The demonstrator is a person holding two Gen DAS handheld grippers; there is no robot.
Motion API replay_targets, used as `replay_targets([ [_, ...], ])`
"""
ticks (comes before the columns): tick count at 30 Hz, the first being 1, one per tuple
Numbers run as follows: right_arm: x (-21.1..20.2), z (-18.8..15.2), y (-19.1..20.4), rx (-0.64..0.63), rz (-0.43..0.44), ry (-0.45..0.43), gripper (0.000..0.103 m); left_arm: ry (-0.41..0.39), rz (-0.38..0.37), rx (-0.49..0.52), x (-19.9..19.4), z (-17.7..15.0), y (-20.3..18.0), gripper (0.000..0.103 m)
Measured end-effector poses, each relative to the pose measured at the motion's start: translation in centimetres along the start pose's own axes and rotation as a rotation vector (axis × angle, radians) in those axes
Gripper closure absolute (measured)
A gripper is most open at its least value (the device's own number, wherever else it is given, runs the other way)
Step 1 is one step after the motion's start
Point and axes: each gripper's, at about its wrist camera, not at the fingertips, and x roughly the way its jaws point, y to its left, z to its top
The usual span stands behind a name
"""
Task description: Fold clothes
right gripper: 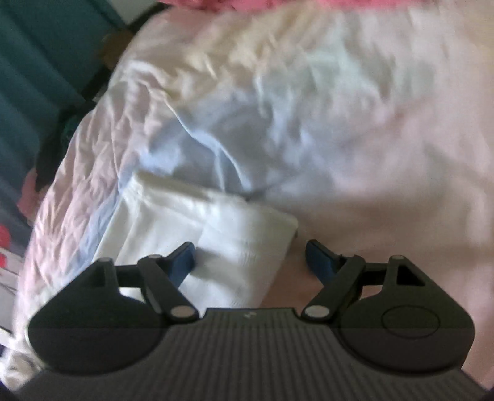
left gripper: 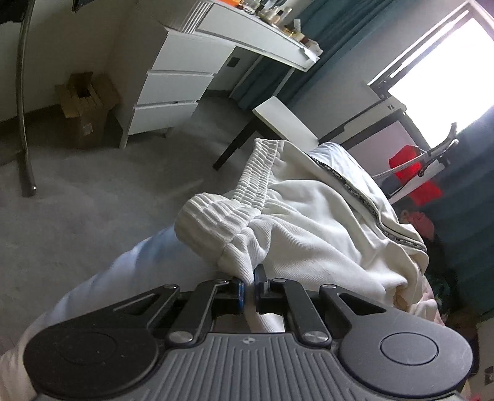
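Observation:
White trousers (left gripper: 308,216) with a ribbed elastic waistband (left gripper: 250,185) and a dark patterned side stripe (left gripper: 355,191) lie bunched on a pale bed sheet (left gripper: 129,268). My left gripper (left gripper: 250,287) is shut on a fold of the white fabric just below the waistband. In the blurred right wrist view, a white folded part of the garment (right gripper: 228,243) lies on the bed sheet (right gripper: 355,138). My right gripper (right gripper: 250,259) stands open over it, its left blue pad (right gripper: 183,262) over the cloth, its right pad (right gripper: 319,260) over bare sheet.
Beyond the bed: a grey carpet (left gripper: 92,200), a white drawer unit (left gripper: 173,86) under a white desk (left gripper: 256,34), a cardboard box (left gripper: 86,105), a white chair (left gripper: 284,120), a curved metal tube (left gripper: 21,101). Teal curtains (left gripper: 339,27) and a bright window (left gripper: 447,71). A red item (left gripper: 410,172) sits at right.

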Motion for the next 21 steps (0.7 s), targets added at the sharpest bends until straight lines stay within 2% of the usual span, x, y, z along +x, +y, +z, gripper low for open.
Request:
replay_targets([
  [2,-0.3,0.2,-0.3,-0.001,0.043,-0.001,0.022,0.002,-0.005,-0.008,0.1,-0.1,0.5,0.096],
  [4,-0.8,0.0,0.1,-0.035,0.091,0.0,0.034,0.001,-0.015,-0.025,0.5,-0.1,0.8,0.096],
  [5,-0.9,-0.2,0.6,-0.064,0.101,0.008,0.048,0.002,-0.02,-0.034,0.7,0.0,1.0,0.096],
  [6,-1.1,-0.5,1.0,-0.096,0.105,0.015,0.057,0.003,-0.025,-0.044,0.9,0.0,1.1,0.096],
  [9,-1.2,-1.1,1.9,-0.155,0.141,0.057,0.057,0.008,-0.029,-0.048,1.2,0.1,1.3,0.096],
  [12,-0.8,-1.3,0.7,-0.024,0.228,0.14,0.057,0.016,-0.031,-0.041,1.3,0.4,1.3,0.096],
  [15,0.8,-1.7,-1.7,0.219,0.389,0.267,0.059,0.024,-0.036,-0.049,1.5,0.5,1.5,0.096],
  [16,1.3,-1.9,-2.0,0.264,0.416,0.293,0.065,0.025,-0.037,-0.053,1.6,0.5,1.6,0.096],
  [17,1.5,-1.9,-2.0,0.27,0.417,0.299,0.08,0.027,-0.038,-0.059,1.7,0.5,1.7,0.096],
  [18,1.5,-1.9,-1.8,0.254,0.404,0.288,0.087,0.03,-0.037,-0.068,1.7,0.5,1.7,0.096],
  [21,1.2,-1.8,-0.9,0.212,0.412,0.242,0.094,0.03,-0.03,-0.074,1.7,0.6,1.5,0.096],
])
